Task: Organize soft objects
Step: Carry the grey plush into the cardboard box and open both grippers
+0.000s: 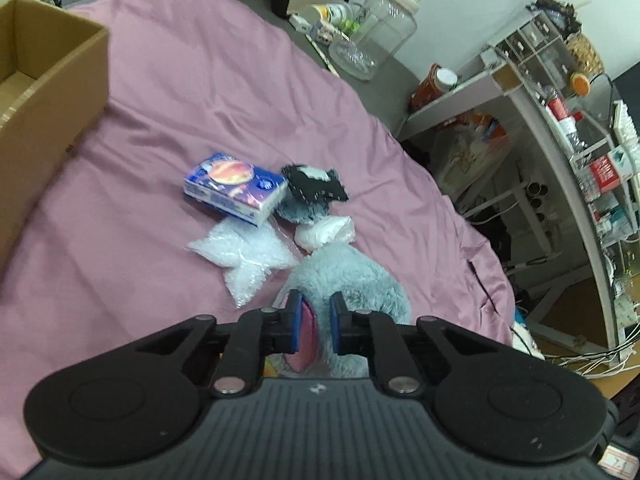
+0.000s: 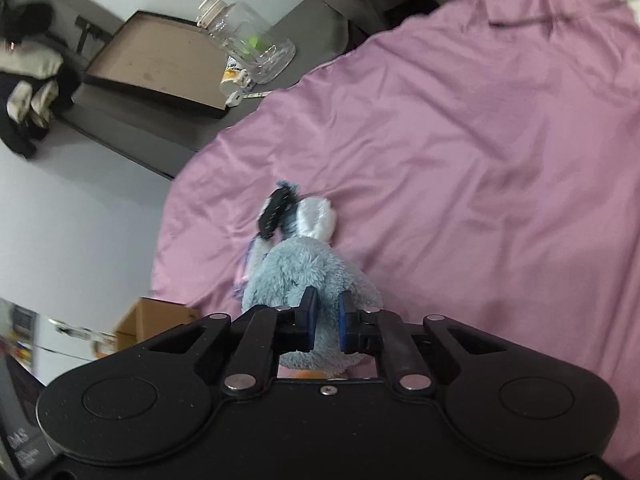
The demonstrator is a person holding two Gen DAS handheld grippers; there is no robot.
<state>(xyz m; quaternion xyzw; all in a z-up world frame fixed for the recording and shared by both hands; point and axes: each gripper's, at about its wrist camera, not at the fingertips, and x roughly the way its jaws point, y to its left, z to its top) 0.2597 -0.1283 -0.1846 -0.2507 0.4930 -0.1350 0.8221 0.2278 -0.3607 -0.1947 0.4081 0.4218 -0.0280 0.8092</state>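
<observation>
A light blue plush toy (image 1: 352,276) with a pink inner ear, white muzzle and black mane lies on the pink bedsheet (image 1: 200,92). My left gripper (image 1: 315,320) is shut on its pink-lined ear. My right gripper (image 2: 327,316) is shut on the plush toy's (image 2: 304,268) fluffy body. A blue tissue pack (image 1: 236,188) and a clear bag of white pellets (image 1: 244,256) lie just left of the toy.
An open cardboard box (image 1: 44,92) stands at the left on the bed; it also shows in the right wrist view (image 2: 152,320). A grey side table with glass jars (image 1: 384,28) and cluttered white shelves (image 1: 560,120) stand beyond the bed's right edge.
</observation>
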